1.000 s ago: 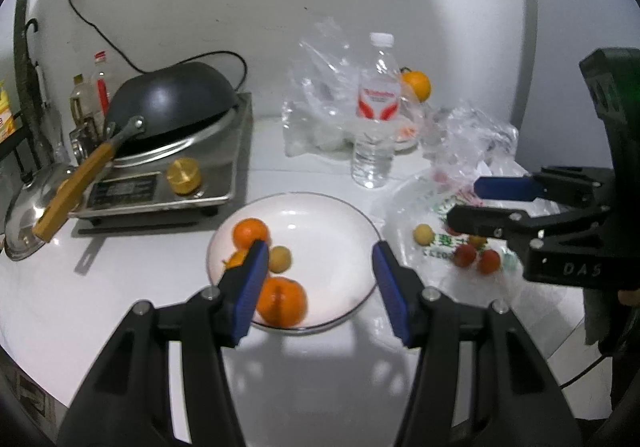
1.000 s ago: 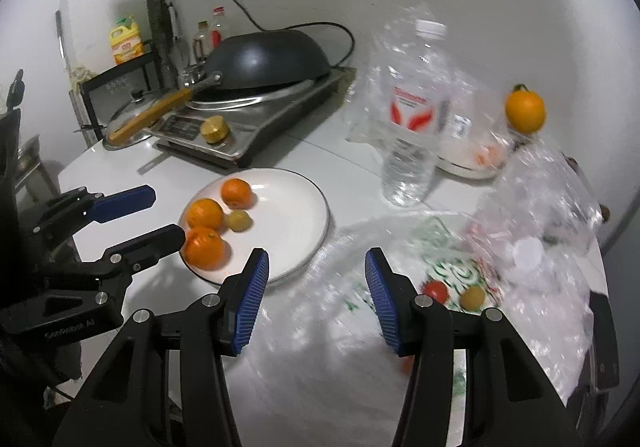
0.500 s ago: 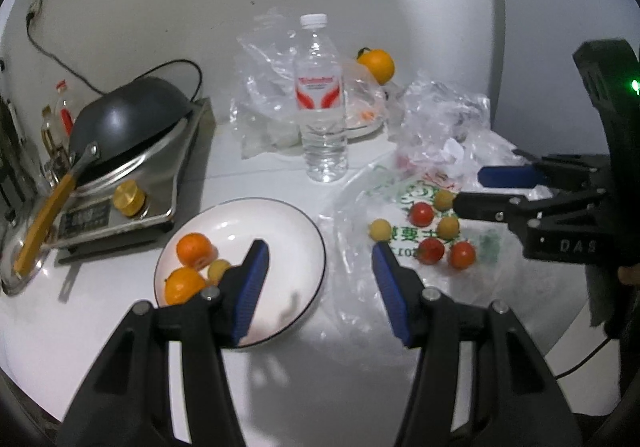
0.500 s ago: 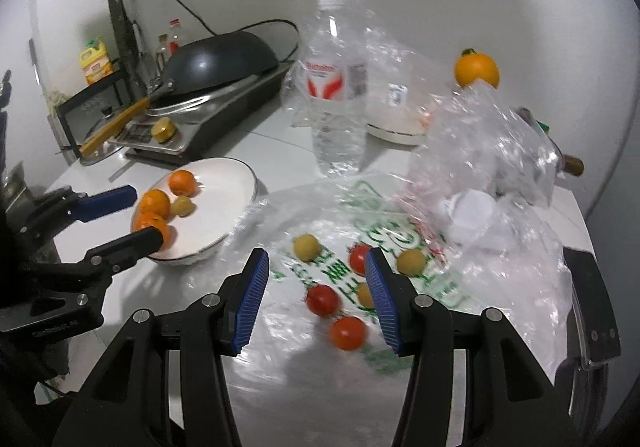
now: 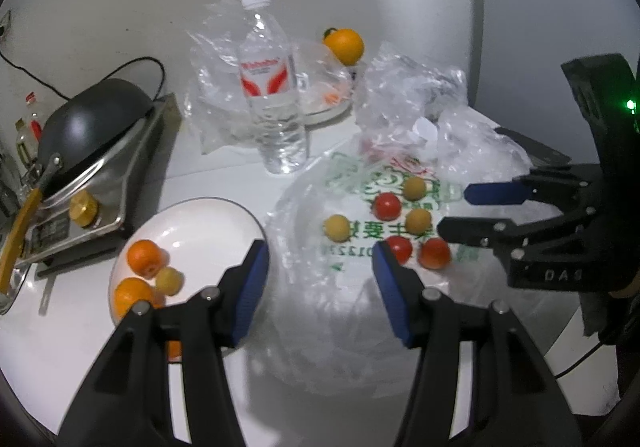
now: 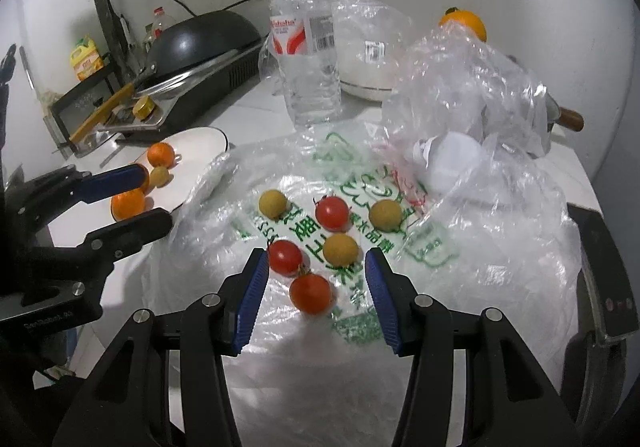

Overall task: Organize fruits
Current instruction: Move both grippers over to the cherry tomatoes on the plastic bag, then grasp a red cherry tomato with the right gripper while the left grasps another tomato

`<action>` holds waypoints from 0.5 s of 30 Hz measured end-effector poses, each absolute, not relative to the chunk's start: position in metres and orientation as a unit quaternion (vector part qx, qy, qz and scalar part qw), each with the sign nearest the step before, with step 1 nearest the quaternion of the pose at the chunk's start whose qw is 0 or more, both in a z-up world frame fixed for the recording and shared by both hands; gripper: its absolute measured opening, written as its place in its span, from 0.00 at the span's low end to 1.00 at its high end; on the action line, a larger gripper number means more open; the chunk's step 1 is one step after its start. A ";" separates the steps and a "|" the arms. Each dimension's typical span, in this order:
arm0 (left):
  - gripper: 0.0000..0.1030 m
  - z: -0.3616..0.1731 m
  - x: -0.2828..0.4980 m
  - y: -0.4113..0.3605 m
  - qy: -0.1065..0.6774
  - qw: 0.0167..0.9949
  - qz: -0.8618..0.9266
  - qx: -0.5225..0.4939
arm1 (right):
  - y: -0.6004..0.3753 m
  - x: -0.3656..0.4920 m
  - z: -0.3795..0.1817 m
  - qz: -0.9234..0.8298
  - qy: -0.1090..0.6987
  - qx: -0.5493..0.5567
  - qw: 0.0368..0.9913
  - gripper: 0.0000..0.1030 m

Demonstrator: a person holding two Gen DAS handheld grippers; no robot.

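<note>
Setting: white counter [image 6: 256, 119], printed plastic bag [image 6: 400, 247] spread flat.
Fruit: tomato [image 6: 310, 293] on bag, just ahead of right gripper [image 6: 316, 297].
Grippers: both apart, empty; left gripper [image 5: 320, 287] farther off.
Destination: plate [image 5: 208, 223], leftward.

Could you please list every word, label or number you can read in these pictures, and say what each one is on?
"DAS" – on the right gripper, seen from the left wrist view.
"01227" – partly readable green digits on the plastic bag.
Green characters on the bag: too distorted to read.
Water bottle label: red brand text blurred.
Left gripper body lettering: too blurred.
</note>
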State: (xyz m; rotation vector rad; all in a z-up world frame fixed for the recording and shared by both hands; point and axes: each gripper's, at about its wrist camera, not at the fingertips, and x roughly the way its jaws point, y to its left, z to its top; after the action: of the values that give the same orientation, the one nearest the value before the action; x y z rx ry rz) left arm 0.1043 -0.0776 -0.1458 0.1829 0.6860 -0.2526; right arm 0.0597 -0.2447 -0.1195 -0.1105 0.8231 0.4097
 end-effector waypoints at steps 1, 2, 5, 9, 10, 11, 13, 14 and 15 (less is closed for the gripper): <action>0.54 -0.148 0.105 -0.080 0.338 0.928 -0.126 0.090 | -0.245 0.060 -0.121 0.198 0.399 -0.053 0.894 0.51; 0.54 -0.150 0.106 -0.082 0.341 0.927 -0.128 0.090 | -0.245 0.060 -0.123 0.199 0.401 -0.053 0.893 0.51; 0.54 -0.153 0.108 -0.087 0.346 0.924 -0.133 0.090 | -0.247 0.060 -0.129 0.201 0.408 -0.050 0.889 0.49; 0.54 -0.157 0.111 -0.091 0.353 0.921 -0.136 0.090 | -0.245 0.061 -0.136 0.206 0.419 -0.056 0.883 0.41; 0.54 -0.158 0.111 -0.092 0.354 0.921 -0.137 0.090 | -0.245 0.061 -0.138 0.209 0.420 -0.057 0.881 0.39; 0.54 -0.159 0.112 -0.092 0.356 0.920 -0.137 0.091 | -0.244 0.062 -0.139 0.212 0.423 -0.058 0.879 0.38; 0.54 -0.160 0.113 -0.095 0.358 0.918 -0.139 0.094 | -0.243 0.063 -0.142 0.215 0.427 -0.060 0.876 0.37; 0.54 -0.161 0.115 -0.096 0.360 0.918 -0.139 0.096 | -0.243 0.063 -0.145 0.218 0.430 -0.059 0.874 0.36; 0.54 -0.162 0.116 -0.097 0.361 0.917 -0.139 0.098 | -0.243 0.064 -0.146 0.220 0.431 -0.060 0.873 0.34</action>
State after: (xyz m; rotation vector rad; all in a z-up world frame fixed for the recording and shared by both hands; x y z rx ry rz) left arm 0.1158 -0.0971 -0.1620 0.2012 0.7436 -0.2865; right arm 0.0639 -0.2428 -0.1462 -0.1248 0.9013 0.4603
